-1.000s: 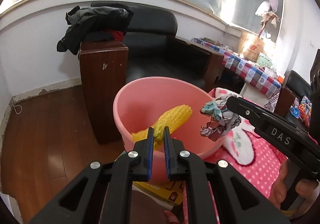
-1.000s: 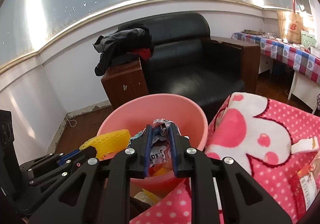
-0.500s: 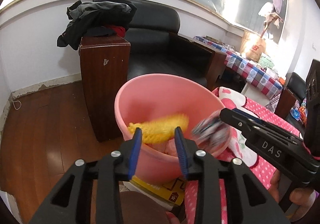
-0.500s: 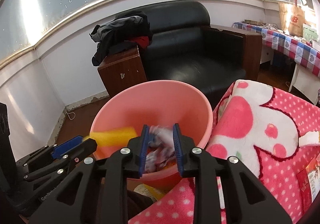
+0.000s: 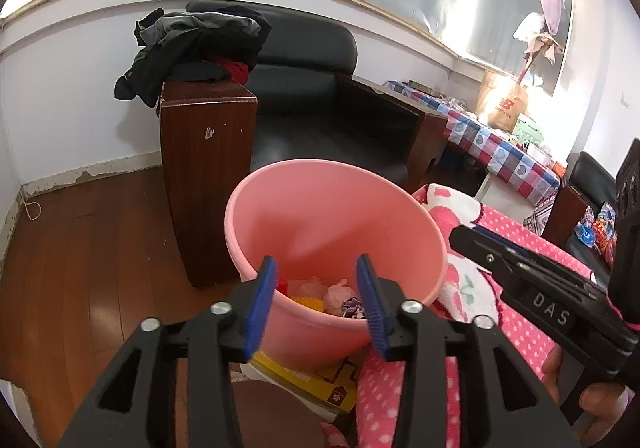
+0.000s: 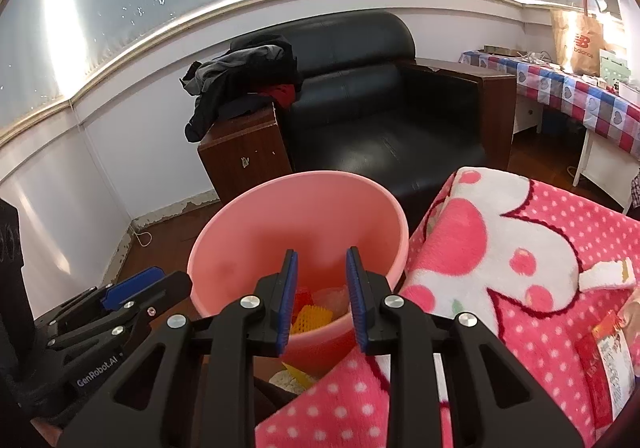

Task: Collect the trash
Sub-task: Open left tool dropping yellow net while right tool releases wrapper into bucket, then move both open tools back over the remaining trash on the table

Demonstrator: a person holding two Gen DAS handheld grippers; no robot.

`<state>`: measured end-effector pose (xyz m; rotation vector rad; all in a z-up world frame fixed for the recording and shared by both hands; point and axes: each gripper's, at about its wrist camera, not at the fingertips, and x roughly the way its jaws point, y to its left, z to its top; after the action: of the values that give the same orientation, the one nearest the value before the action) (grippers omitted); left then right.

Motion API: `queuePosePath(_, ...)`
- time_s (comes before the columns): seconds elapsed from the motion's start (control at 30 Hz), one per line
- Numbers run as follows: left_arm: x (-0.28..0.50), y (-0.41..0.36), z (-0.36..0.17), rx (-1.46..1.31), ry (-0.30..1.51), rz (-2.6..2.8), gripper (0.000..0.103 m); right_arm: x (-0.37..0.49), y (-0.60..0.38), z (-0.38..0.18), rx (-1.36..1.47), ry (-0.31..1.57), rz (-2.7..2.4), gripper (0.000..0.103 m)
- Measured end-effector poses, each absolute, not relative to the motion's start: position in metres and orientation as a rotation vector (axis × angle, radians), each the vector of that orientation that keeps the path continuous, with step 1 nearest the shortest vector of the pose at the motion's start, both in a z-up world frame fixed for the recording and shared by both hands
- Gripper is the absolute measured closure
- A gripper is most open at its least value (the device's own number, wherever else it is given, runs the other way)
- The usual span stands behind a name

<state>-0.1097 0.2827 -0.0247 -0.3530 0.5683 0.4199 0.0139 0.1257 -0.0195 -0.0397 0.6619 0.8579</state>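
L gripper [image 5: 317,302] fingers just opened, R gripper [image 6: 322,298] open; both empty over bucket [image 5: 434,248]. Risk: snagging blanket [image 6: 520,248] on retreat, tipping bucket.

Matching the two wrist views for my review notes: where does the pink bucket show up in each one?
Left wrist view: the pink bucket sits at centre, just beyond the open left gripper, trash at its bottom.
Right wrist view: the pink bucket sits centre-left, behind the open right gripper.
Shared landmark: the black sofa behind the bucket, in both views.
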Motion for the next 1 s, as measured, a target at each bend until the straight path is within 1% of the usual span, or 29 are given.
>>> queuePosePath(0.27, -0.113, 0.265, -0.014, -0.332, 0.562, 0.396, 0.059, 0.0, 0.097, -0.016, -0.041, 0.654, 0.834, 0.076)
queuePosePath(0.33, -0.114, 0.258, -0.012, -0.329, 0.565, 0.383, 0.056, -0.005, 0.087, -0.015, -0.046, 0.649, 0.822, 0.063)
queuePosePath(0.37, -0.114, 0.256, -0.012, -0.329, 0.566, 0.377, 0.056, -0.007, 0.082, -0.015, -0.044, 0.644, 0.815, 0.062)
queuePosePath(1.0, -0.105, 0.177, -0.011, -0.256, 0.612, 0.241, 0.054, -0.033, -0.027, -0.022, -0.055, 0.665, 0.667, 0.061)
